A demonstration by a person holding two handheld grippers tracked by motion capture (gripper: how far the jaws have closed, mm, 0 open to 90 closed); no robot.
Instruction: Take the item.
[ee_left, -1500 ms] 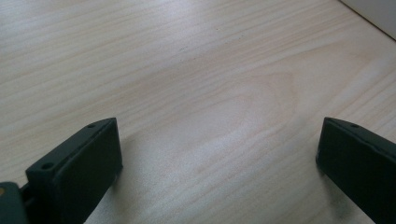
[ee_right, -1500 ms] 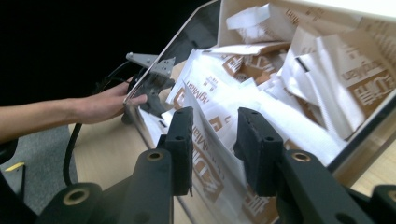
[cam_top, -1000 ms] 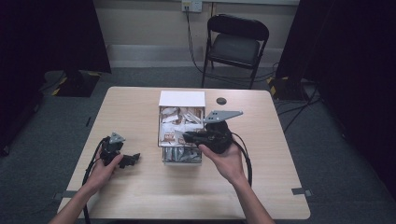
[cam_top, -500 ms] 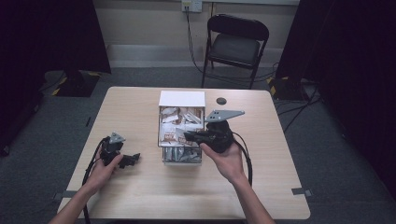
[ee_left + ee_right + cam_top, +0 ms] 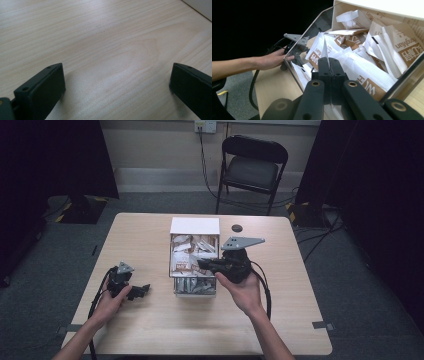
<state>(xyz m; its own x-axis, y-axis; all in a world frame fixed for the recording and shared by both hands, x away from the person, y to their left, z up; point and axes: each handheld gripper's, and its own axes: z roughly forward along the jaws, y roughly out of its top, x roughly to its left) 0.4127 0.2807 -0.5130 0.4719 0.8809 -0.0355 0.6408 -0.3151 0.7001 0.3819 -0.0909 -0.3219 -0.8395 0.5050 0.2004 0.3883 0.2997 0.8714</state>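
My right gripper [image 5: 327, 62] is pinched on the thin edge of a white-and-brown paper sachet [image 5: 325, 51], just inside the clear-walled box [image 5: 172, 270] of sachets. I judge it light, floppy, tearable; a corner grip suits. Well left of the box, my left gripper [image 5: 142, 291] rests spread on the pale wooden table [image 5: 105, 37].

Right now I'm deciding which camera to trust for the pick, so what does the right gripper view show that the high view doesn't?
Right gripper view: the right gripper has its jaws pressed together on the edge of a white sachet, and brown print is readable on the packets inside the clear box.

High view: the whole table, a folding chair behind it, and a small dark disc beyond the box.

Both: the box of packets, and the left gripper resting on the table in the person's hand.
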